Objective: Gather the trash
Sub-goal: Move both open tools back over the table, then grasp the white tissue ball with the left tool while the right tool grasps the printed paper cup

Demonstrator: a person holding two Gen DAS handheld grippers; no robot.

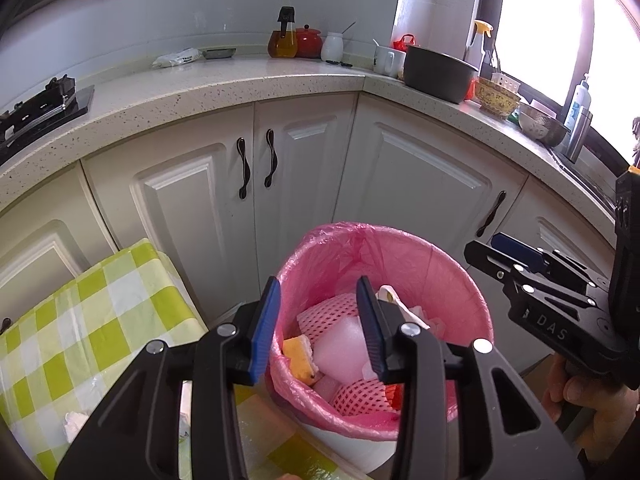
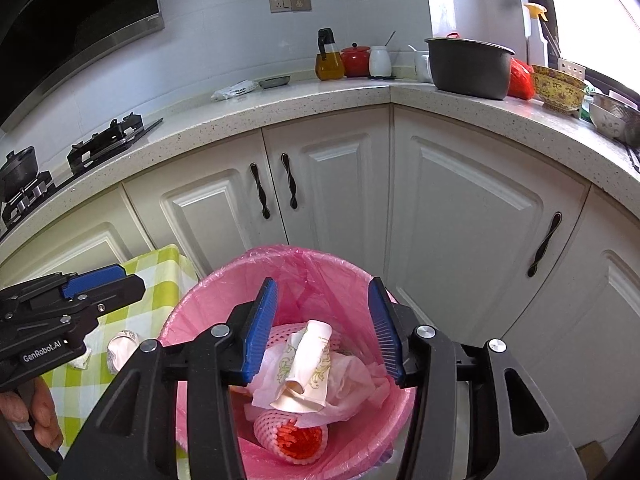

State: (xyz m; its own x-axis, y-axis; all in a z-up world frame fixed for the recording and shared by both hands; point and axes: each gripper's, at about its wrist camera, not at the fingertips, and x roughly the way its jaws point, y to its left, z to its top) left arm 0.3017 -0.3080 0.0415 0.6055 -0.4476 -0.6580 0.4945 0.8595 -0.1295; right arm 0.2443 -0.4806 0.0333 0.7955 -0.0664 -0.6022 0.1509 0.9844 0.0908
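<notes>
Here both grippers hang over the pink-lined bin [image 1: 380,320], which fills the lower centre of each wrist view. The left gripper [image 1: 318,324] has its blue pads apart with nothing between them, and the right gripper [image 2: 326,328] is likewise released and empty. Inside the bin lie a crumpled paper wrapper [image 2: 310,364], red-and-white foam netting [image 2: 292,436], a white foam piece [image 1: 340,344] and a yellow sponge-like scrap [image 1: 298,360], so those pieces look delivered.

What could go wrong from here, as I judge it: more trash waits on the checked tablecloth [image 1: 80,320] at the lower left, namely a crushed paper cup [image 2: 120,350] and a crumpled tissue [image 1: 74,420]. Both are soft and light, so a shallow pinch may only drag them, or catch the plastic cloth along with them. The bin stands just beside the table edge, and a gripper swinging across could snag the loose liner rim and pull it inward or tip the bin.

Behind, the white cabinet doors [image 2: 340,184] and the speckled counter [image 1: 240,84] with a dark pot [image 2: 468,66] and red jar [image 2: 356,60] sit well apart and block nothing.
</notes>
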